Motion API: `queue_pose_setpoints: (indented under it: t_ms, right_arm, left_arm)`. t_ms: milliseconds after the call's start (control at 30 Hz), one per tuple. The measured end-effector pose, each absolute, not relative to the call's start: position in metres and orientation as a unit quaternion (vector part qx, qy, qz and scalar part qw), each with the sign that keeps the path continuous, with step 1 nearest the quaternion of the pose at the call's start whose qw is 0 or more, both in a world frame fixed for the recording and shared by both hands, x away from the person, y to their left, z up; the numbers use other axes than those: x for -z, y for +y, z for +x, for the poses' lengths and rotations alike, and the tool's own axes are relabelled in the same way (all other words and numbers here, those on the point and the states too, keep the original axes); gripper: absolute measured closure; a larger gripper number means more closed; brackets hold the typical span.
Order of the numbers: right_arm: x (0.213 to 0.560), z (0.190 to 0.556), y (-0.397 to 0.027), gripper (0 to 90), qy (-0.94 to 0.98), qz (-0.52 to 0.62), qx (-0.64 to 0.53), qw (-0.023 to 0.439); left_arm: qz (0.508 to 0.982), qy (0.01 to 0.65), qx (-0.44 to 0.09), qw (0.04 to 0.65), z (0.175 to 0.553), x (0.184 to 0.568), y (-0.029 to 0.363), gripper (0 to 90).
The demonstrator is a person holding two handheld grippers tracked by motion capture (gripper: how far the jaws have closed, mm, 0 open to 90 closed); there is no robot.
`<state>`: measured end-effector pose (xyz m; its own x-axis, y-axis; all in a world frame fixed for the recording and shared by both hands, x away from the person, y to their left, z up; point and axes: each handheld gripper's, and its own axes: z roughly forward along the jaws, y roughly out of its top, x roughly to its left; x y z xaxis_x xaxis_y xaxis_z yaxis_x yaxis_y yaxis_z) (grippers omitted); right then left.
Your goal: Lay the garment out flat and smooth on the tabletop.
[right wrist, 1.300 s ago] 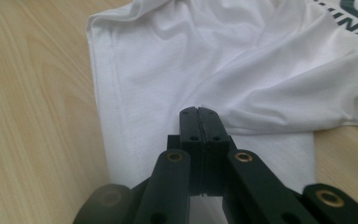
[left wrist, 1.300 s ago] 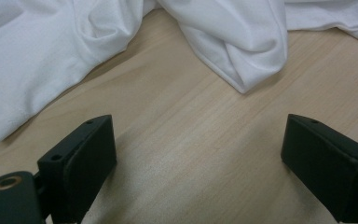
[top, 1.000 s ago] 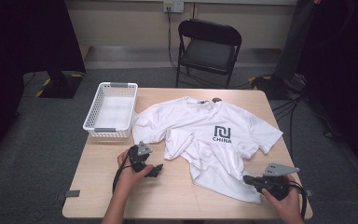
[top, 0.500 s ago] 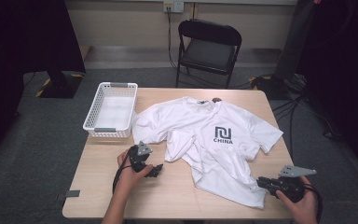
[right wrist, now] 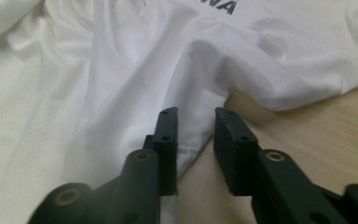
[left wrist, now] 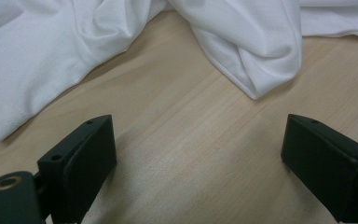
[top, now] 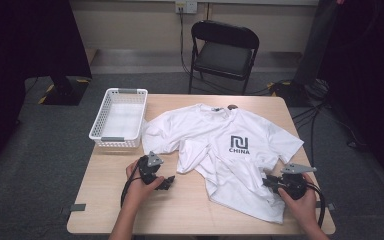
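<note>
The right tool point(right wrist: 195, 140) has just been opening its jaws a little at the white T-shirt point(top: 230, 155) edge; the left tool point(left wrist: 198, 158) stands wide apart over the bare tabletop point(top: 180, 210).

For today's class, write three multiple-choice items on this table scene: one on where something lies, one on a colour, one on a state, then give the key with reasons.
1. Where is the basket on the table?
A. far left corner
B. near right corner
C. on top of the T-shirt

2. What colour is the T-shirt?
A. black
B. white
C. red

3. How do the jaws of the left gripper stand?
A. clamped on the shirt
B. clamped on the basket
C. wide apart over bare wood

Key:
1 A, the high view shows it at the far left, beside the shirt's sleeve.
2 B, the cloth is white with a dark CHINA print.
3 C, the left gripper view shows bare tabletop between them.
</note>
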<state>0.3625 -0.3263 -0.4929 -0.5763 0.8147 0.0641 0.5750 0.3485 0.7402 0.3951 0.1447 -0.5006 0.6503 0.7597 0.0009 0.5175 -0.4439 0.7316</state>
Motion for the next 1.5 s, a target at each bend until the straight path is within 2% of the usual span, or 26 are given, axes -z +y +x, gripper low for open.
queue_pose_setpoints:
  t_ms: [67, 133, 600, 767, 867, 1000, 1100, 1267, 1400, 1500]
  right_arm:
    - [0.495, 0.360, -0.329, 84.7, 0.808, 0.423, -0.379, 0.153]
    - [0.493, 0.357, -0.332, 88.5, 0.816, 0.413, -0.375, 0.150]
    - [0.491, 0.331, -0.360, 89.2, 0.820, 0.413, -0.374, 0.130]
    - [0.490, 0.324, -0.366, 88.3, 0.818, 0.421, -0.376, 0.113]
    - [0.488, 0.323, -0.369, 85.5, 0.817, 0.429, -0.364, 0.125]
    - [0.483, 0.323, -0.366, 86.1, 0.821, 0.422, -0.356, 0.147]
    - [0.478, 0.324, -0.362, 78.6, 0.812, 0.420, -0.372, 0.161]
    - [0.479, 0.339, -0.361, 77.2, 0.797, 0.438, -0.370, 0.189]
    - [0.485, 0.361, -0.365, 72.9, 0.775, 0.474, -0.380, 0.175]
    - [0.490, 0.365, -0.362, 74.4, 0.779, 0.479, -0.368, 0.169]
  left_arm:
    - [0.833, 0.383, -0.167, 0.362, 0.395, 0.501, 0.145, 9.7]
    - [0.833, 0.383, -0.167, 0.362, 0.395, 0.501, 0.145, 9.7]
    - [0.833, 0.383, -0.167, 0.362, 0.395, 0.501, 0.145, 9.7]
    - [0.835, 0.380, -0.167, 0.361, 0.395, 0.500, 0.145, 9.7]
    - [0.835, 0.380, -0.167, 0.361, 0.395, 0.500, 0.145, 9.7]
    - [0.835, 0.380, -0.167, 0.361, 0.395, 0.500, 0.145, 9.7]
    - [0.835, 0.380, -0.167, 0.361, 0.395, 0.500, 0.145, 9.7]
    - [0.835, 0.380, -0.167, 0.361, 0.395, 0.500, 0.145, 9.7]
    - [0.835, 0.380, -0.167, 0.361, 0.395, 0.500, 0.145, 9.7]
    - [0.835, 0.380, -0.167, 0.361, 0.395, 0.500, 0.145, 9.7]
